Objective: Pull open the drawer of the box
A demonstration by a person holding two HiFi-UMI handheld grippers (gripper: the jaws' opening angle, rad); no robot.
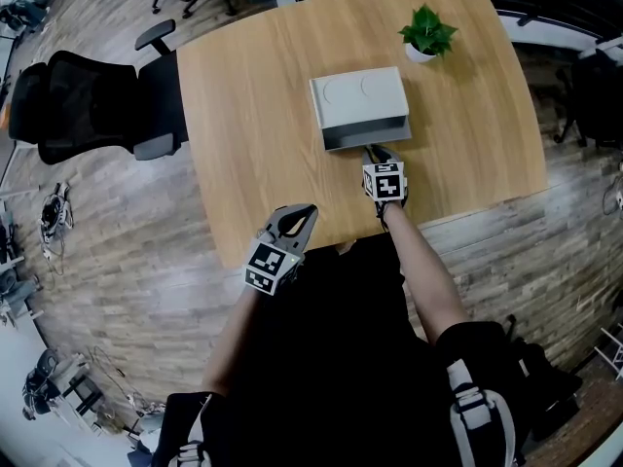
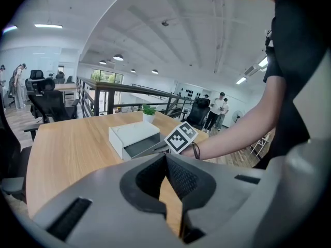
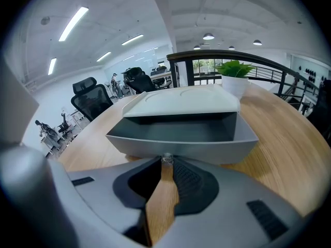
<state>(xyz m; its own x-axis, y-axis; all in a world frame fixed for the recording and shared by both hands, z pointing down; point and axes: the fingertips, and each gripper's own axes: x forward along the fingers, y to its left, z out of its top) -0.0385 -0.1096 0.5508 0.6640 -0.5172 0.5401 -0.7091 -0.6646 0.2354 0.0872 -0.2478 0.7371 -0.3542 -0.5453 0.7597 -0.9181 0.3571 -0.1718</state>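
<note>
Wood-grain table (image 1: 243, 115) fills the middle of an open office with a plank floor. Nearest the person, the left gripper (image 1: 304, 210) hangs over the table's near edge, well apart from the box; its jaws meet at the tips with nothing between them. Farther in, the right gripper (image 3: 166, 163) reaches to the front of the drawer (image 3: 181, 138), and its jaws are clenched on the small knob (image 3: 166, 158) at the middle of the drawer's front panel. The grey drawer stands partly out of the pale box (image 1: 358, 100), towards the person, with its dark inside showing. The box sits near the table's centre. Beyond it, close to the far right corner, stands a small potted plant (image 1: 426, 32). A black office chair (image 1: 88, 105) stands just beside the table's left edge.
</note>
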